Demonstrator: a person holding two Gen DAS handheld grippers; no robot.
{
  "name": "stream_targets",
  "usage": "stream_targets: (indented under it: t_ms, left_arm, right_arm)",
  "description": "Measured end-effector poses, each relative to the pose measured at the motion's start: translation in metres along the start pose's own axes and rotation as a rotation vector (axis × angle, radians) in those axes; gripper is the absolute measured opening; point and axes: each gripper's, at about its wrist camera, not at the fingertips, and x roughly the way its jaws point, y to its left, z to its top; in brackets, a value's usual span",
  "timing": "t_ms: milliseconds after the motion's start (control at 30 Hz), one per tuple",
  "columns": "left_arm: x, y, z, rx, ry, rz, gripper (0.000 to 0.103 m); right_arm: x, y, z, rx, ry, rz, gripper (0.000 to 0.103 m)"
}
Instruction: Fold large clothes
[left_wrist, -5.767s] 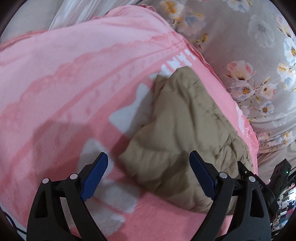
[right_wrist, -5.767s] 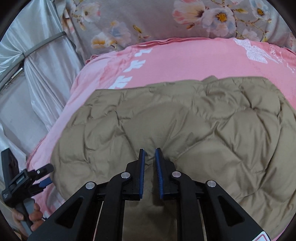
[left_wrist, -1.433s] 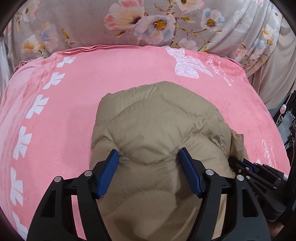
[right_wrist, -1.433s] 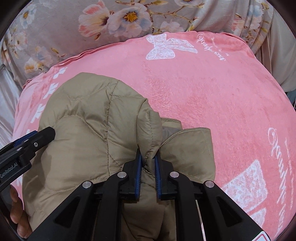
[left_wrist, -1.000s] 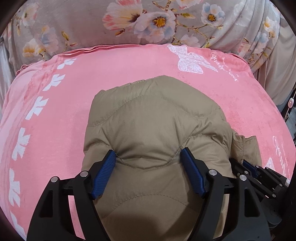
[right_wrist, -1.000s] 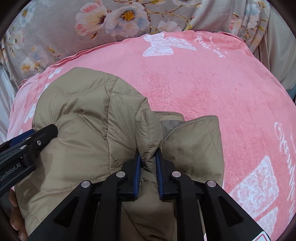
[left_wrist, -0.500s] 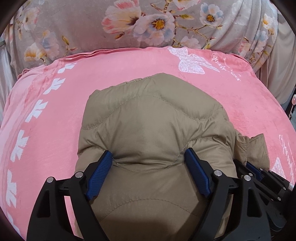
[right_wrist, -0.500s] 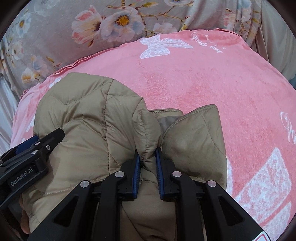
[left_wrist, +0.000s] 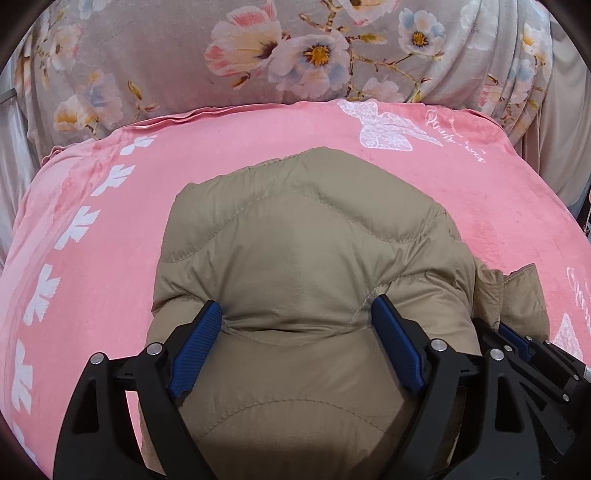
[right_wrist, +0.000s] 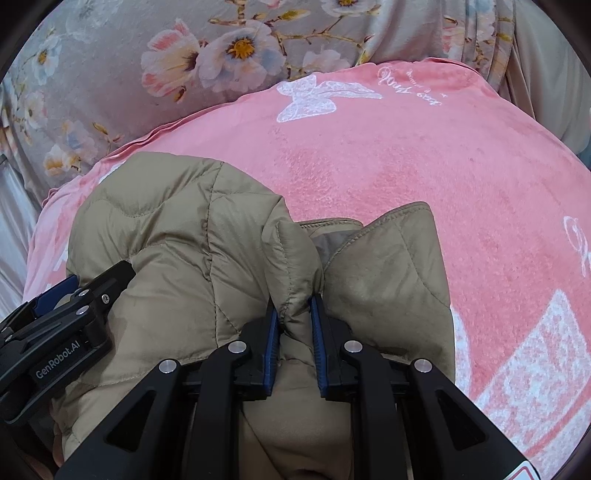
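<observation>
A tan quilted puffer jacket lies bunched in a thick fold on the pink blanket. My left gripper is wide open, its blue pads pressed against both sides of the jacket's near bulge. My right gripper is shut on a pinched ridge of the jacket near its right edge. A jacket flap stands up just right of the right gripper. The left gripper's body also shows at the left of the right wrist view.
The pink blanket with white butterfly and leaf prints covers the bed. Grey floral bedding rises behind it. Silver-grey fabric hangs at the left edge of the bed.
Both grippers have pushed forward with the jacket, which now fills more of both views. The right gripper keeps its pinch. The left gripper stays open around the bulge.
</observation>
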Motion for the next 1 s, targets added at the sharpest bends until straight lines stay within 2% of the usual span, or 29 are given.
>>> stream_targets:
  t_ms: [367,500,567,600,633,800,900,1000]
  left_arm:
    - [0.002,0.000,-0.001,-0.002,-0.009,-0.002,0.082]
    - [-0.005,0.009,0.002,-0.028,0.000,-0.068,0.085]
    - [-0.018,0.019,0.002,-0.037,0.010,-0.115,0.085]
    - [-0.029,0.025,0.001,-0.047,0.016,-0.120,0.085]
    - [-0.039,0.031,-0.001,-0.057,0.026,-0.125,0.085]
    - [-0.072,0.049,-0.025,-0.071,0.099,-0.157,0.085]
    - [-0.081,0.055,-0.044,-0.076,0.118,-0.150,0.085]
    - [-0.082,0.061,-0.057,-0.101,0.140,-0.164,0.086]
  right_arm:
    - [0.001,-0.010,0.002,0.036,-0.012,0.038,0.014]
    - [-0.002,-0.021,0.006,0.079,0.005,0.109,0.016]
    - [-0.017,-0.025,0.011,0.116,0.038,0.095,0.024]
    - [-0.026,-0.026,0.011,0.129,0.034,0.077,0.037]
    - [-0.044,-0.028,0.010,0.139,0.009,0.061,0.041]
    - [-0.096,-0.012,-0.013,0.068,0.013,0.084,0.040]
    - [-0.109,0.001,-0.036,0.009,0.019,0.055,0.028]
    - [-0.112,0.009,-0.054,-0.020,0.009,0.020,0.025]
